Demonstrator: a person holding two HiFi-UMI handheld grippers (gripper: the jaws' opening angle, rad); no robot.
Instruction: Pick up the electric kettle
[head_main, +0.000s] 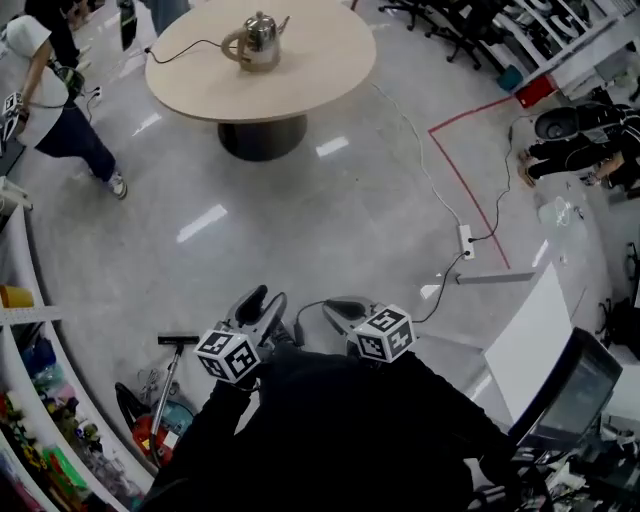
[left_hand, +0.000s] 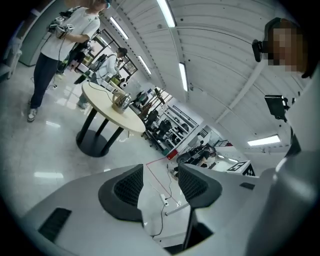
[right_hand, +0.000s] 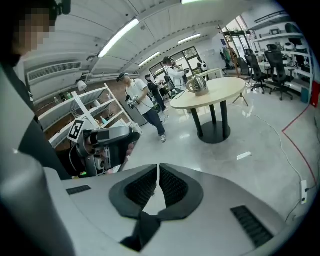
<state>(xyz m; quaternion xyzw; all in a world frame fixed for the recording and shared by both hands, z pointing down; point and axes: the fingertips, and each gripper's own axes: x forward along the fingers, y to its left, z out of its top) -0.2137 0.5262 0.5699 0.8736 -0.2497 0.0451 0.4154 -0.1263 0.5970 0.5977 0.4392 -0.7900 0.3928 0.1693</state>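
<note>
Left gripper (head_main: 262, 306), spread wide and empty, is lined up with the electric kettle (head_main: 258, 40) far ahead; right gripper (head_main: 345, 312) is closed, empty.

I stand on a glossy pale grey floor (head_main: 330, 230) that throws back the ceiling lights as white streaks. Ahead of me is a round beige counter (head_main: 320, 60) on a dark pedestal base (head_main: 262, 135). A thin red tape line (head_main: 465, 185) marks a corner on the floor to my right. A white power strip (head_main: 466, 241) with cables lies just beside it. Black office chairs (head_main: 450, 25) crowd the far right. White shelving (head_main: 22, 316) holding colourful clutter curves along my left. Overhead, long fluorescent tubes (left_hand: 183, 76) run along a white ribbed ceiling (left_hand: 220, 55).
</note>
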